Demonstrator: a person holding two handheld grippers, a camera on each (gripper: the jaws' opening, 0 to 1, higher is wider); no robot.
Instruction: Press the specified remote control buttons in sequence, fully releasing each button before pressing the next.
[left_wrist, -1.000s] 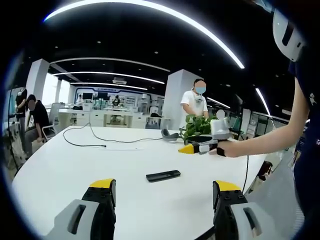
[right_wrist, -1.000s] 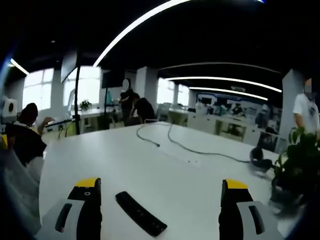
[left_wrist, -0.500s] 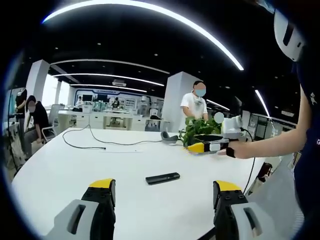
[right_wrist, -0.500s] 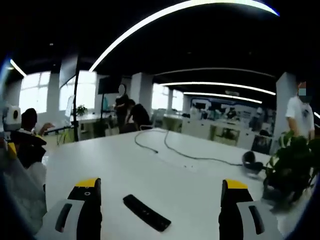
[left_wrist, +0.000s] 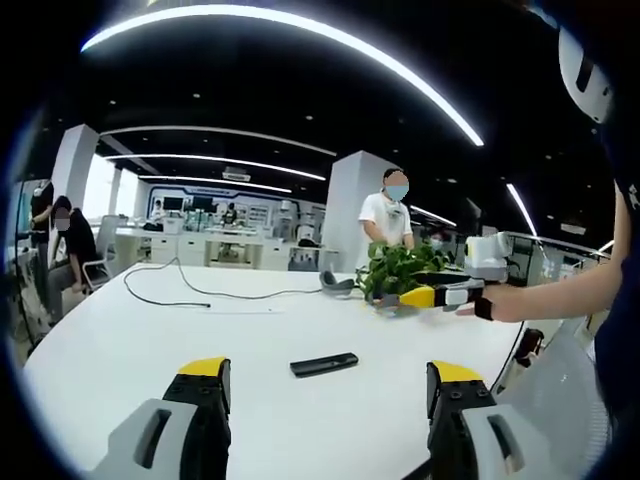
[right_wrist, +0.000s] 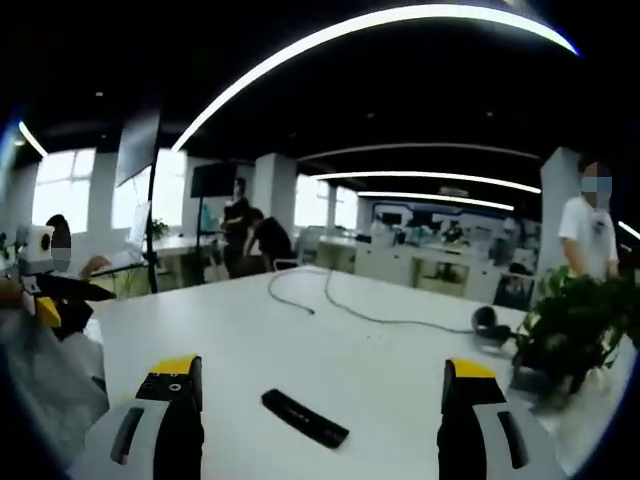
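Observation:
A black remote control (left_wrist: 324, 364) lies flat on the white table (left_wrist: 120, 340), a short way ahead of my left gripper (left_wrist: 328, 385), whose yellow-tipped jaws stand wide apart with nothing between them. The right gripper (left_wrist: 425, 296) enters the left gripper view from the right, held in a hand above the table's far side. In the right gripper view the remote (right_wrist: 305, 419) lies between and ahead of my right gripper (right_wrist: 318, 382), open and holding nothing. Both grippers hang above the table, apart from the remote.
A potted green plant (left_wrist: 398, 268) and a headset (left_wrist: 336, 285) stand at the far table edge, with a black cable (left_wrist: 190, 293) trailing across the top. People stand and sit at desks behind. The plant (right_wrist: 575, 325) is at the right in the right gripper view.
Both views have tilted upward and shifted a little. In the left gripper view the right gripper has moved to the right and higher. The remote lies where it was.

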